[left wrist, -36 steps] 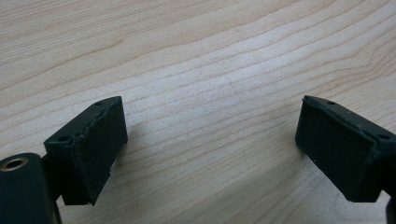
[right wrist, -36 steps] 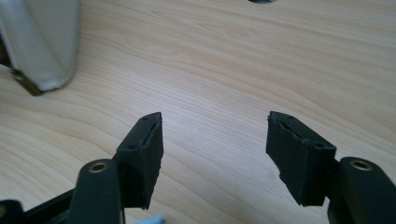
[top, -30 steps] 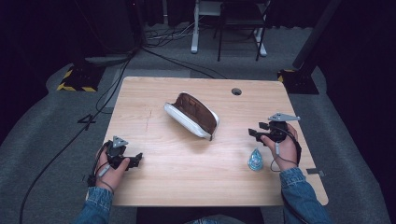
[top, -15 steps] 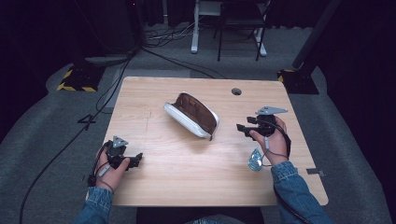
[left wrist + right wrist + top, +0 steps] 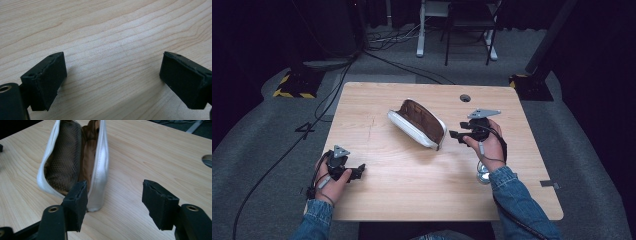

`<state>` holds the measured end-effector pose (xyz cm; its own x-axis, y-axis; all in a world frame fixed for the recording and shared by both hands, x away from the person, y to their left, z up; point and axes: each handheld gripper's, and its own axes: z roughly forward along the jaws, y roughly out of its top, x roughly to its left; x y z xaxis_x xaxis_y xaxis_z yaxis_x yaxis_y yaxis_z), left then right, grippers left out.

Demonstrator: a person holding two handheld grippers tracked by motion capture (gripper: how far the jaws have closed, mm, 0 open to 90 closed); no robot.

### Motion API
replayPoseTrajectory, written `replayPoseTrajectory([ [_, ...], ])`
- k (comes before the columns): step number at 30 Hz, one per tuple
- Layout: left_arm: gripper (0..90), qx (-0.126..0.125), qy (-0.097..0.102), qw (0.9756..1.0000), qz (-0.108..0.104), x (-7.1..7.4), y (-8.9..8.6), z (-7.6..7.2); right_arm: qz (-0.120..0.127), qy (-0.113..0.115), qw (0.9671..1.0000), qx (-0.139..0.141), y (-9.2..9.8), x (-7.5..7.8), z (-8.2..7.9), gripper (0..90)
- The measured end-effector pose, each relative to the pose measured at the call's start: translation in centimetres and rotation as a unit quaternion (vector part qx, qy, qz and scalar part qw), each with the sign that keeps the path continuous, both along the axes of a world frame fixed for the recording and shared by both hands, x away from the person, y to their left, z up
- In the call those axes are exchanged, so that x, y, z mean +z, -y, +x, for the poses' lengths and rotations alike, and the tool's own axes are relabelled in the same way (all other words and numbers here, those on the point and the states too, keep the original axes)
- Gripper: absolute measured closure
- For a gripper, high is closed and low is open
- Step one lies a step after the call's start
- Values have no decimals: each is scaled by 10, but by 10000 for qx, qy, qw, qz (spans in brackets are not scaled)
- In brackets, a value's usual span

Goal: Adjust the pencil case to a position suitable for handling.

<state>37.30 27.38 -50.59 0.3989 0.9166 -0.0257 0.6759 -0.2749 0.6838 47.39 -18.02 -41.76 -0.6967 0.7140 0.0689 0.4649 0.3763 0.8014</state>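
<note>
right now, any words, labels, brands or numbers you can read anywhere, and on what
"4": a dark figure on the grey floor left of the table, at.
Pouch: no brand or label can be read on its white shell or brown lining.
Yellow-and-black striped base: hazard stripes, no words.

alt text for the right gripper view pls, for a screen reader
The right gripper, jaws open and empty, points at the near end of an unzipped white pouch with a brown mesh lining, lying on a light wooden table. A round cable hole sits at the right edge.
</note>
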Motion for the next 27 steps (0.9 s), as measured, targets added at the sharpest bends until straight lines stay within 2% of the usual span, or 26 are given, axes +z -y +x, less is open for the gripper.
replayPoseTrajectory([
  [11,64,3,-22,10000,-5,0,1,1,-72,-172,9998,103,-27,-7,16,386],
  [16,64,2,-22,10000,-5,0,1,1,-124,-284,9995,112,-39,-14,25,390],
  [27,64,1,-23,10000,-4,0,1,1,-220,-447,9987,65,-47,-31,37,408],
])
